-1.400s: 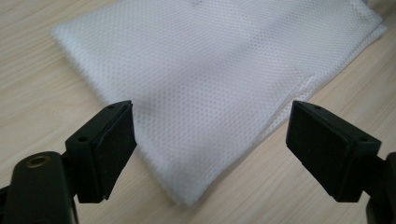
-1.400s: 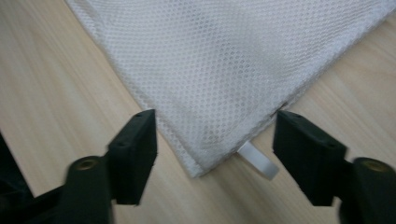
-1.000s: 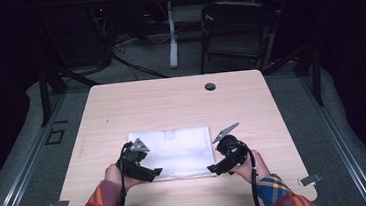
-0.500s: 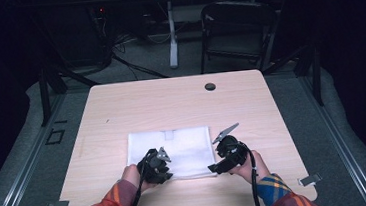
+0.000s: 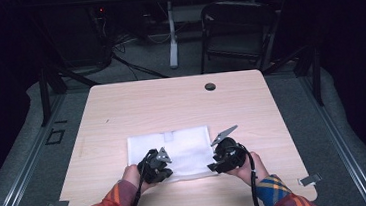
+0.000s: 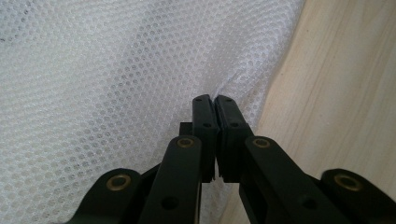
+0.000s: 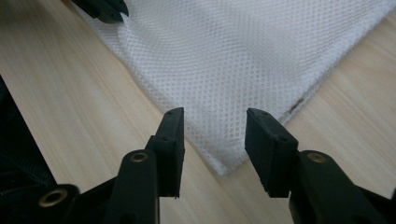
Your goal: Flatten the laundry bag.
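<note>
A white mesh cloth [image 5: 180, 146] lies flat on the wooden table [image 5: 136, 107], near its front edge. My left gripper [image 5: 159, 166] sits at the cloth's near edge, left of its middle. In the left gripper view the jaws are shut [image 6: 215, 100] on a pinched fold of the mesh cloth [image 6: 116, 70]. My right gripper [image 5: 220, 161] is at the cloth's near right corner. In the right gripper view its jaws [image 7: 215, 116] have just been closing; they straddle the cloth corner [image 7: 224, 135] with gaps on both sides.
A black grommet hole [image 5: 210, 86] sits near the table's far edge. A dark chair [image 5: 234, 28] and cables stand on the floor beyond. The left gripper's tip [image 7: 105, 9] shows at the top left of the right gripper view.
My left gripper has moved right along the cloth's near edge, settled lower and shut on it. The right hand has stayed put.
</note>
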Demonstrator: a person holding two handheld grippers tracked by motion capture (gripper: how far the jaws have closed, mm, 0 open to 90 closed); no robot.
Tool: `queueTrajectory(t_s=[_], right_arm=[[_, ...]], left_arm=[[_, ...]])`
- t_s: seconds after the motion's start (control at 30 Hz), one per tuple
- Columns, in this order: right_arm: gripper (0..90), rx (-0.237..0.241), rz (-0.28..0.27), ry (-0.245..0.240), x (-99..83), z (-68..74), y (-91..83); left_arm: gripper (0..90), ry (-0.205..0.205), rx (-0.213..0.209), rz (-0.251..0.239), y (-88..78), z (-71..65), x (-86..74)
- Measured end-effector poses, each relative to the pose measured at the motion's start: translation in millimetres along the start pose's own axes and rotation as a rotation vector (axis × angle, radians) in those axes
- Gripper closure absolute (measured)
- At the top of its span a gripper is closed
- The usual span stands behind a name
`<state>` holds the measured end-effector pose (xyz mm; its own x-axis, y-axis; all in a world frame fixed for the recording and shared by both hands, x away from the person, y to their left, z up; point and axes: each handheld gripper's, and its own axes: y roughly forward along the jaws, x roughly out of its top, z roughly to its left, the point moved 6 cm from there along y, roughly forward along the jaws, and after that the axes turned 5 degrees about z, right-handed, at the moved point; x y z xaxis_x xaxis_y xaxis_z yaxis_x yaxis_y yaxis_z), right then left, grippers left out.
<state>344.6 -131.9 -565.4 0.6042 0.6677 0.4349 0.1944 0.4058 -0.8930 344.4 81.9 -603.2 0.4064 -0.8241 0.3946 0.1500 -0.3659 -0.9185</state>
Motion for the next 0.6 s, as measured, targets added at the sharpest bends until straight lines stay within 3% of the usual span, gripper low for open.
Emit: queueTrajectory(t_s=[0.6], right_arm=[[82.5, -0.001, -0.040, -0.073, 6.6, 20.6, 1.9]], left_arm=[[87.6, 0.013, 0.052, -0.076, -15.1, 4.7, 5.8]])
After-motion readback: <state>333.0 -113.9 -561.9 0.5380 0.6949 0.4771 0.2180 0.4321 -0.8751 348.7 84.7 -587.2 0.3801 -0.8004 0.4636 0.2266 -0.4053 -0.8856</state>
